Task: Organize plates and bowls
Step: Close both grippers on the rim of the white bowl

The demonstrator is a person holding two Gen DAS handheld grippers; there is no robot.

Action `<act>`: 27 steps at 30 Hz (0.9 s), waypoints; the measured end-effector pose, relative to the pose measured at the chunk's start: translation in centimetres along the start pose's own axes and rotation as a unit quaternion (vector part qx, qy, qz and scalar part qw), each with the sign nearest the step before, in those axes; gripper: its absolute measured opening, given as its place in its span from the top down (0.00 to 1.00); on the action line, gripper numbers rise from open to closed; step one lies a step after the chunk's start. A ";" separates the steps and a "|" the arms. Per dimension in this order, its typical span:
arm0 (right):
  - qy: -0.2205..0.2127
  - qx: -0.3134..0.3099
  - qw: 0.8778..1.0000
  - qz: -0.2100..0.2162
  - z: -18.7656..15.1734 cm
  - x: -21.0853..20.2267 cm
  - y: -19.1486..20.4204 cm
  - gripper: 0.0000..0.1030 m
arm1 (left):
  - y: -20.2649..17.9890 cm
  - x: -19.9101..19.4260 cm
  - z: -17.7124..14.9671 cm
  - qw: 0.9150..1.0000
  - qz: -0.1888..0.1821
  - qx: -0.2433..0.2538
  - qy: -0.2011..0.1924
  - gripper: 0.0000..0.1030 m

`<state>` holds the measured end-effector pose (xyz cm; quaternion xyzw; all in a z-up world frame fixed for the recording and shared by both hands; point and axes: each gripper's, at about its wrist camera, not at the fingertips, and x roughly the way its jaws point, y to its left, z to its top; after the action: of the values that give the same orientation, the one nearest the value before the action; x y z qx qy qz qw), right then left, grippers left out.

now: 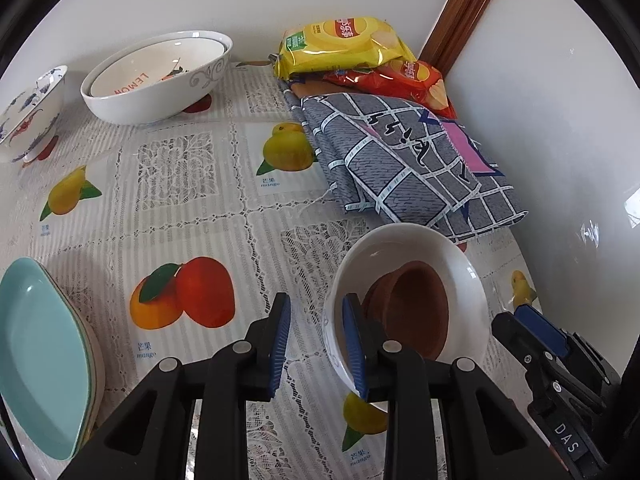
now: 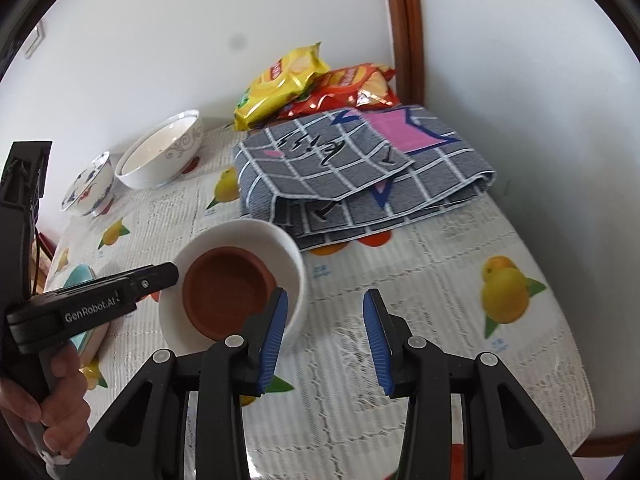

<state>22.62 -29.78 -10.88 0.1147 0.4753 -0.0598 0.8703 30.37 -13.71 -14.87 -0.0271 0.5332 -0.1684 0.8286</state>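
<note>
A white bowl (image 1: 460,280) with a brown clay bowl (image 1: 412,308) nested in it stands on the fruit-print tablecloth. My left gripper (image 1: 318,344) straddles its left rim, one pad inside and the other outside and clear of the wall, so it is open. In the right wrist view the same white bowl (image 2: 280,248) and clay bowl (image 2: 228,292) sit just left of my right gripper (image 2: 326,332), which is open with only tablecloth between its fingers. Its left finger (image 2: 276,332) overlaps the bowl's right rim. The left gripper (image 2: 170,274) reaches the bowl from the left.
At the back left a large white bowl (image 1: 160,92) holds a second bowl, with a blue-and-red patterned bowl (image 1: 28,120) beside it. Stacked teal plates (image 1: 40,360) lie near left. A folded grey checked cloth (image 1: 400,160) and chip bags (image 1: 344,44) fill the back right corner by the wall.
</note>
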 end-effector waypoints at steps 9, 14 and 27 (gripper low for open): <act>0.048 0.002 0.999 -0.017 0.2 3.7 1.4 0.74 | -0.3 2.1 -0.2 1.000 0.009 0.011 0.025 0.74; 0.058 -0.007 0.998 -0.038 0.7 4.9 1.5 0.74 | -0.2 3.0 0.0 0.999 0.017 0.011 0.031 0.65; 0.087 -0.004 0.994 -0.058 1.1 6.6 1.6 0.74 | 0.4 4.0 0.1 0.999 0.018 0.012 0.036 0.58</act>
<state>27.42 -28.49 -15.58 0.0881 0.5555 -0.0978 0.8210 32.05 -14.56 -18.43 -0.0018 0.5608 -0.1605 0.8122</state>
